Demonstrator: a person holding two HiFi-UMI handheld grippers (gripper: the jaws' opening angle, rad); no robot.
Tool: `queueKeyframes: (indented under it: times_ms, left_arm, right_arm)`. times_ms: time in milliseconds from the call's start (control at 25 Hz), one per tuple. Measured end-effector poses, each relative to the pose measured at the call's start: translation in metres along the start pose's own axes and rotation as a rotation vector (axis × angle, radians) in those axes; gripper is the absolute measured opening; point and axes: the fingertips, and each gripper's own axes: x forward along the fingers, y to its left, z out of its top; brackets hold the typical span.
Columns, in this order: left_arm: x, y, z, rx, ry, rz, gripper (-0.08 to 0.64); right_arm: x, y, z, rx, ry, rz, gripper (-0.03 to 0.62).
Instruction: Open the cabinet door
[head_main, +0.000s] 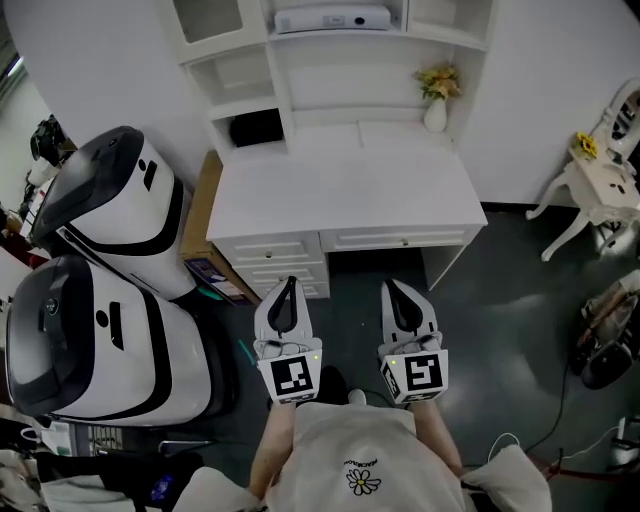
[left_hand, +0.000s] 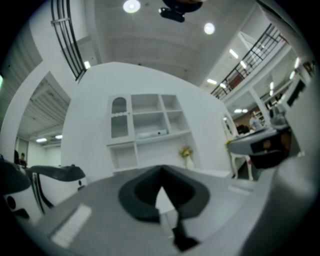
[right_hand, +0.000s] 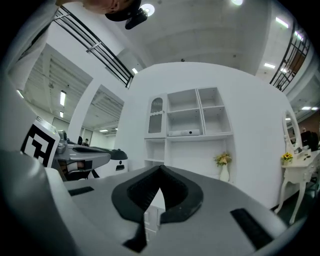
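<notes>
A white desk (head_main: 340, 190) with a shelf hutch stands against the wall ahead. The hutch's arched glass cabinet door (head_main: 208, 18) is at its upper left and appears closed; it also shows in the left gripper view (left_hand: 119, 118) and the right gripper view (right_hand: 156, 116). My left gripper (head_main: 290, 284) and right gripper (head_main: 391, 287) are side by side close to the person's body. Both point level at the desk front, well short of it. Each has its jaws together with nothing between them, as its own view also shows (left_hand: 161, 170) (right_hand: 160, 169).
Two large white-and-black machines (head_main: 110, 205) (head_main: 80, 340) stand at the left, with a cardboard box (head_main: 205, 225) beside the desk. A vase of flowers (head_main: 437, 95) sits on the desk's right. Drawers (head_main: 270, 250) face me. A white side table (head_main: 590, 185) stands at the right.
</notes>
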Motion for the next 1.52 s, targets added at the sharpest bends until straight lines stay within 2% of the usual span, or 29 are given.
queueKeyframes:
  times_ms: [160,360,440,560,680,880,1080,1280,1400,1520]
  left_arm:
    - [0.005,-0.014,-0.01,-0.03,0.014,-0.012,0.006]
    - [0.034,-0.024,-0.015,0.005,-0.008,-0.042,0.006]
    - [0.054,-0.021,-0.014,0.025,-0.029,-0.044,0.006]
    - [0.082,-0.008,-0.008,-0.006,-0.071,-0.031,0.006]
    - [0.107,0.007,-0.017,-0.018,-0.054,-0.026,0.006]
    - [0.155,0.022,-0.032,-0.014,-0.066,-0.051,0.006]
    - [0.222,0.054,-0.04,0.033,-0.079,-0.1,0.006]
    - [0.299,0.095,-0.038,0.002,-0.111,-0.149,0.006]
    - [0.338,0.117,-0.036,0.08,-0.117,-0.179,0.006]
    - [0.371,0.137,-0.041,0.072,-0.102,-0.148,0.006]
  right_arm:
    - [-0.007,0.006,-0.013,-0.003,0.036,0.042,-0.002]
    - [0.003,-0.005,-0.024,-0.007,0.034,0.037,0.0]
    - [0.016,-0.009,-0.031,-0.008,0.03,0.031,0.0]
    - [0.035,-0.011,-0.039,-0.013,0.053,0.042,0.0]
    - [0.059,-0.013,-0.043,-0.009,0.063,0.048,0.0]
    - [0.121,-0.025,-0.049,-0.014,0.069,0.049,0.0]
    - [0.203,-0.031,-0.04,-0.005,0.055,0.041,0.0]
    - [0.294,-0.041,-0.03,0.023,0.061,0.021,0.0]
    - [0.346,-0.04,-0.007,-0.087,0.012,0.03,0.0]
    - [0.386,-0.051,0.008,-0.137,-0.011,0.019,0.0]
